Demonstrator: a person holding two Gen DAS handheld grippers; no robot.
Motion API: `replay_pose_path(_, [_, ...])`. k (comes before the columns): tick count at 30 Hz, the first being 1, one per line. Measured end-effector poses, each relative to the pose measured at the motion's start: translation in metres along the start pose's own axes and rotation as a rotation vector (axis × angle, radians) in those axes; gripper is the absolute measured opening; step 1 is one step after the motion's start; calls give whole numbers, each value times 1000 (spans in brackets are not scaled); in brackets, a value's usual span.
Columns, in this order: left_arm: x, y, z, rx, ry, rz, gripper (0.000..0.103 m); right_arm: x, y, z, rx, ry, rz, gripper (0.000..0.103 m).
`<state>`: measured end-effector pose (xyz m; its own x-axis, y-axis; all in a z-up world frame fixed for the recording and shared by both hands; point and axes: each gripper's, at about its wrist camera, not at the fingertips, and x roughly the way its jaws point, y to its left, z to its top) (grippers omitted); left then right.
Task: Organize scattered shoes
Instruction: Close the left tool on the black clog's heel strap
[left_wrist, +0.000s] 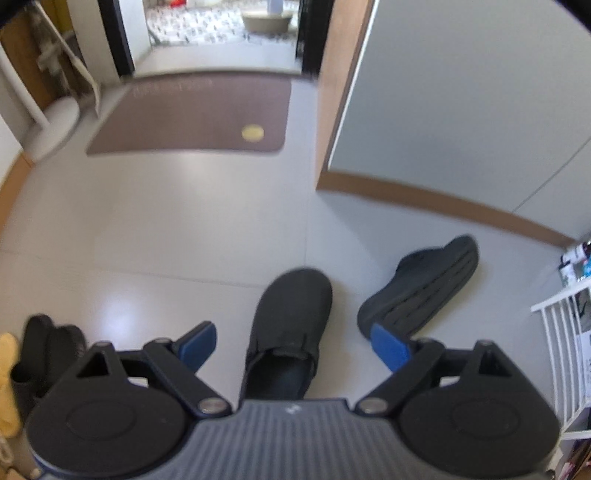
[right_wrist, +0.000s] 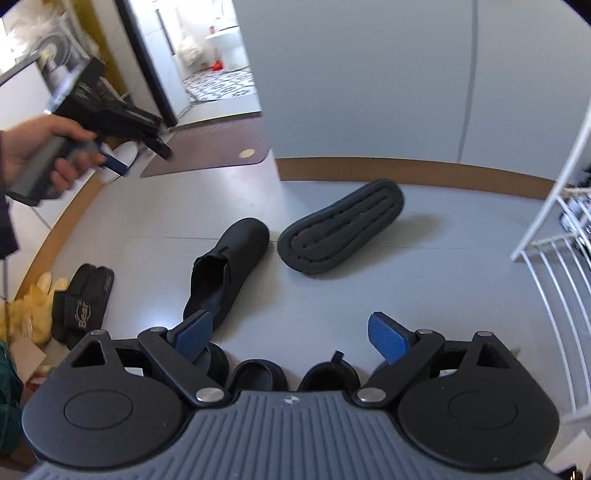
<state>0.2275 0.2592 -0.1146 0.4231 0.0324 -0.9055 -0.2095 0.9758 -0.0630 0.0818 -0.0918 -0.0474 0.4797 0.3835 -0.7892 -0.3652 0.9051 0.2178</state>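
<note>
The left gripper (left_wrist: 295, 341) is being held wide open above the pale floor (left_wrist: 166, 236), with nothing gripped between its blue pads (left_wrist: 199, 343). An upright black slipper (left_wrist: 291, 325) is lying directly below the gap, toe pointing away. Just to its right, a second black slipper (left_wrist: 424, 288) is lying tipped over, its ribbed sole turned up, near the brown skirting of the grey wall (left_wrist: 461, 92).

The right gripper (right_wrist: 291, 338) is likewise being held wide open and empty above the floor. In its view the two slippers are lying near each other, toes almost touching. Three dark shoes (right_wrist: 258, 373) are lined up just under the gripper. A black sandal (right_wrist: 83, 306) is lying at the left beside something yellow (right_wrist: 33, 310). A white rack (right_wrist: 554, 240) is standing at the right. The left gripper is being held aloft by a hand (right_wrist: 29, 147) at the upper left, over the brown mat (right_wrist: 214, 151).
</note>
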Motion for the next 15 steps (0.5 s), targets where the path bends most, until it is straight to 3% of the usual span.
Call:
replay_pose_path(6, [62, 2, -20, 20, 16, 6, 92, 37, -10, -10, 78, -10, 69, 95])
replay_pose_path(15, [134, -3, -38, 83, 6, -22, 92, 82, -14, -36, 65, -15, 141, 95])
